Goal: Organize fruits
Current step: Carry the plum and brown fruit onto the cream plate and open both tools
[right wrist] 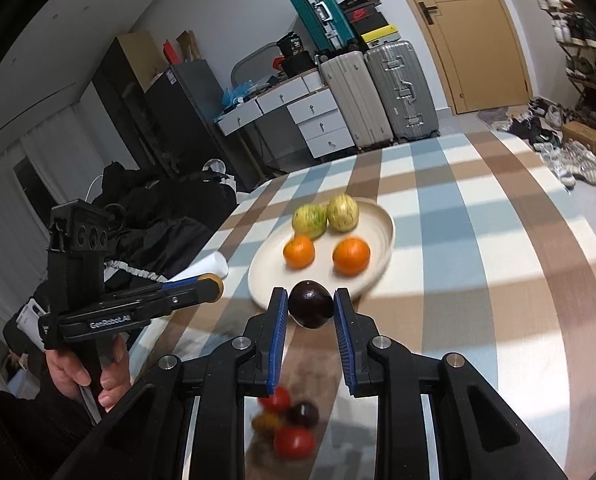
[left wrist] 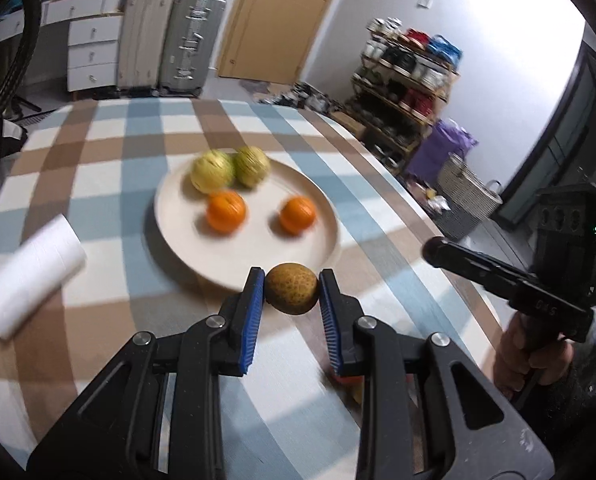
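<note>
Plate fruits motion-blurred — small fruits half-hidden behind right gripper.

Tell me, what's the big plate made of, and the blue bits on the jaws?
The plate looks like matte cream ceramic or stoneware, maybe melamine: smooth, dull surface, thick raised rim. The blue pads look like ribbed rubber or soft plastic, with fine ridges along their faces, fixed to black, probably plastic, fingers.

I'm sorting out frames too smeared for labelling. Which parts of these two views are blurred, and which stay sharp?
Left wrist view: the plate, its oranges and the paper roll are motion-smeared; the left gripper and its tan fruit are crisp. Right wrist view: the plate fruit is mildly soft, the loose fruits underneath are blurred, and the right gripper with its dark fruit is sharp.
</note>
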A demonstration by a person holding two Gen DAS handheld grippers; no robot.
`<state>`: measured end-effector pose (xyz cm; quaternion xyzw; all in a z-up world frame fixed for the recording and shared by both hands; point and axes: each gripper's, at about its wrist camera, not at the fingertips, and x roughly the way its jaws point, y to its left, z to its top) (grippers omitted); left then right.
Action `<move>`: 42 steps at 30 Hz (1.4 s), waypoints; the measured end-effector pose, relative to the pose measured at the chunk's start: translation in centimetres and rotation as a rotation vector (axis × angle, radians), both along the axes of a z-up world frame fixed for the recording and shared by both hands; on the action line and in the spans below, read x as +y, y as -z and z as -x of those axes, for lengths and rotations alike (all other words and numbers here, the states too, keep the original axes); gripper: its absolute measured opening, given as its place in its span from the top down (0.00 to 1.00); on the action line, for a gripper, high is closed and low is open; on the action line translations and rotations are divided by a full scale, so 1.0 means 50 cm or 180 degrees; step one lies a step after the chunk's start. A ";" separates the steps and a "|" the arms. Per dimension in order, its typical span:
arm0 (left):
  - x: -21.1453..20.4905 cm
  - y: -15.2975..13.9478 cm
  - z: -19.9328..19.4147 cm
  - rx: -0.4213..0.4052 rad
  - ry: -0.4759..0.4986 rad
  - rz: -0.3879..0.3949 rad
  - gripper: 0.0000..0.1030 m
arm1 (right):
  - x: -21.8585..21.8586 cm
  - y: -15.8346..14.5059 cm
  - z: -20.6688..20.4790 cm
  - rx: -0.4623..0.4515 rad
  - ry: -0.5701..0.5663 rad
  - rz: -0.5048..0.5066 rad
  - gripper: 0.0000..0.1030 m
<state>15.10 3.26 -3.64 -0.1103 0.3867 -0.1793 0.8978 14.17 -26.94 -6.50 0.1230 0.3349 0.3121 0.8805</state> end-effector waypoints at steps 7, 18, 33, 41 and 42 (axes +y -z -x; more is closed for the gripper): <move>0.043 -0.002 -0.110 -0.0044 -0.0261 -0.0016 0.76 | 0.059 -0.027 -0.113 -0.0010 -0.0154 0.0047 0.77; 0.085 0.055 -0.250 0.0033 -0.0428 -0.0051 0.76 | 0.154 0.025 -0.267 0.0306 -0.0232 0.0196 0.77; 0.097 0.125 -0.321 0.0203 -0.0310 0.0089 0.76 | 0.214 0.097 -0.342 0.0532 -0.0234 0.0479 0.77; 0.094 0.144 -0.333 0.0267 -0.0328 0.0078 0.76 | 0.237 0.098 -0.346 0.0499 -0.0221 0.0611 0.76; 0.095 0.143 -0.331 0.0233 -0.0342 0.0094 0.76 | 0.238 0.099 -0.348 0.0513 -0.0218 0.0607 0.76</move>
